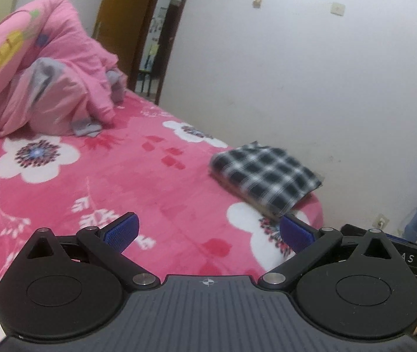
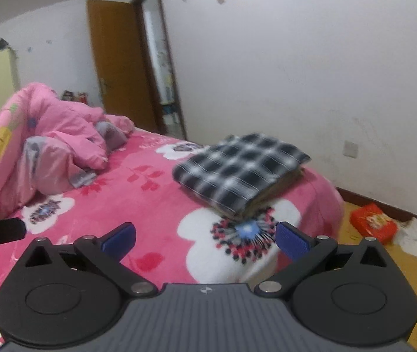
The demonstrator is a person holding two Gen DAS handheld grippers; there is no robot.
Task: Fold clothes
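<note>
Both tools (image 1: 208, 231) (image 2: 207, 237) empty above blurred plaid garment (image 2: 237, 170).

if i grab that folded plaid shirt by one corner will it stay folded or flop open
The folded plaid shirt is soft woven cloth in loose layers, so a one-corner lift would probably let it droop and unfold. It looks light for its bulk. On the plush floral blanket it would likely drag and bunch up when pushed, not slide.

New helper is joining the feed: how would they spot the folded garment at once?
Start at the pink floral bed and go to its corner by the white wall. There lies the folded black-and-white checked garment, the only flat plaid stack, unlike the crumpled pink quilt.
</note>
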